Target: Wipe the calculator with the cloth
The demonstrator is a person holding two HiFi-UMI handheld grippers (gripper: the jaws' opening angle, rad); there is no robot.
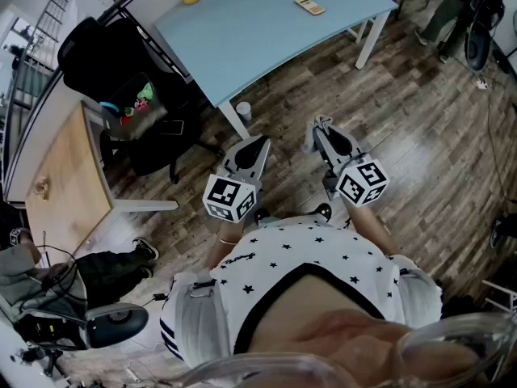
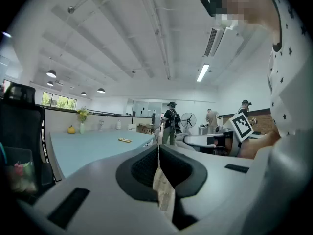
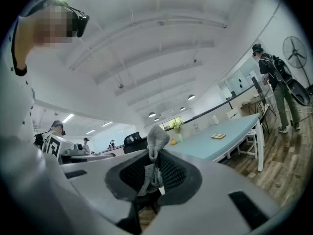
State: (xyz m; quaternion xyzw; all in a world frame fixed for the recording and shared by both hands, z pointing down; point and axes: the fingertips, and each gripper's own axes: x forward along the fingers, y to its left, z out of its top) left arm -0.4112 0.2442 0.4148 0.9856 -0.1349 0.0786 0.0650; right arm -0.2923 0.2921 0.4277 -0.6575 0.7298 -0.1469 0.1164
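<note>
Calculator (image 1: pixel 308 6) lies flat on the light-blue table (image 1: pixel 242 39), toward its far side and well apart from both grippers. Grey cloth (image 3: pixel 156 137) — pinched between the closed jaws of the right gripper (image 3: pixel 155 155). Left gripper (image 2: pixel 158 151) — jaws together on a pale tag (image 2: pixel 164 190); both grippers are above the wooden floor (image 1: pixel 420 136).
</note>
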